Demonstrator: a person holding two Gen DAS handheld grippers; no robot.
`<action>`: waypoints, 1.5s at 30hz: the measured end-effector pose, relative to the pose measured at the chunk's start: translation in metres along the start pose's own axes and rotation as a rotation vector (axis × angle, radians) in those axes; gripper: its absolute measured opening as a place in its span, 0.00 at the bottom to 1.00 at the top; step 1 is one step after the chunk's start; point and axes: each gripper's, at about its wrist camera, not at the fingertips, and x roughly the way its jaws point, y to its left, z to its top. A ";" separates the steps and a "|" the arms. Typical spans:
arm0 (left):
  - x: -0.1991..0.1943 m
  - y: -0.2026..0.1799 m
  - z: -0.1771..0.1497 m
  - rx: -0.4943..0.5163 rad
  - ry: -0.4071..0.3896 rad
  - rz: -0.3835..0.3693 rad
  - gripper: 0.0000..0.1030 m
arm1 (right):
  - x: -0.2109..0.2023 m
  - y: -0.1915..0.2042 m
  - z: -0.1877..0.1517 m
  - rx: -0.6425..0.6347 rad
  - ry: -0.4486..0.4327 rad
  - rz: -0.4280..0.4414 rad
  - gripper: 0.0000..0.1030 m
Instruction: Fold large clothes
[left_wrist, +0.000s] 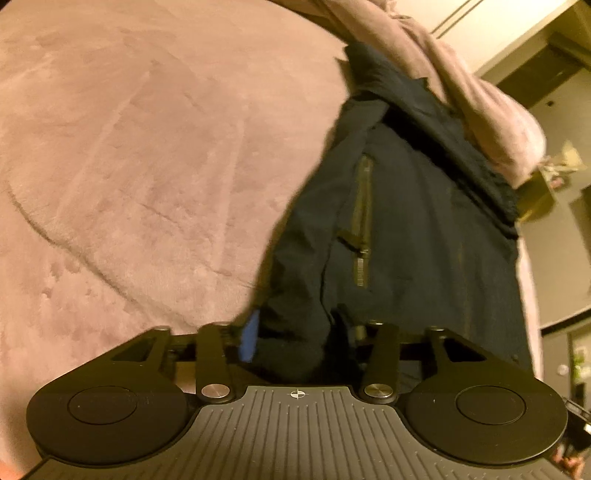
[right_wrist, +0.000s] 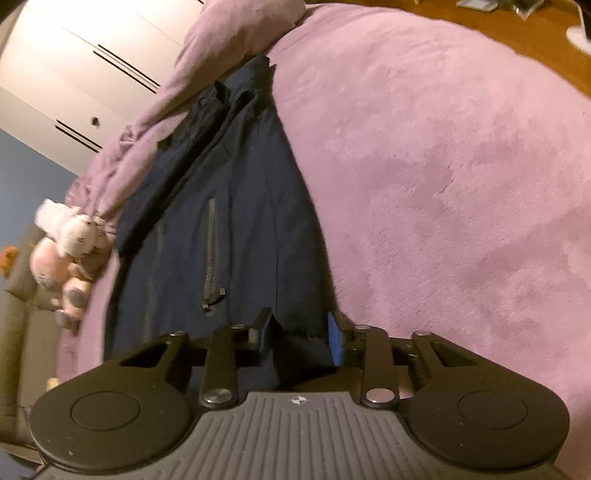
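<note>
A dark navy jacket (left_wrist: 399, 229) with a zipped pocket lies stretched out on a pink plush blanket (left_wrist: 147, 147). It also shows in the right wrist view (right_wrist: 229, 221). My left gripper (left_wrist: 295, 339) is shut on the jacket's near hem, with the cloth bunched between the blue-padded fingers (left_wrist: 251, 339). My right gripper (right_wrist: 301, 339) is shut on the other part of the same hem, its fingers (right_wrist: 334, 341) pinching a fold of dark cloth.
The pink blanket (right_wrist: 443, 184) covers the bed, with a bunched pillow or cover (right_wrist: 236, 33) at the jacket's far end. Plush toys (right_wrist: 70, 251) lie at the bed's left edge. A white wardrobe (right_wrist: 74, 55) and wooden floor (right_wrist: 480, 22) lie beyond.
</note>
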 end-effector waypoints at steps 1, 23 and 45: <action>-0.002 0.001 0.001 -0.001 -0.002 -0.024 0.38 | -0.001 -0.001 0.000 0.011 0.002 0.012 0.28; -0.009 -0.025 0.012 0.034 0.020 -0.121 0.23 | 0.013 0.016 0.009 0.039 0.042 0.137 0.22; 0.057 -0.167 0.315 -0.012 -0.332 -0.251 0.19 | 0.109 0.187 0.280 -0.074 -0.403 0.151 0.21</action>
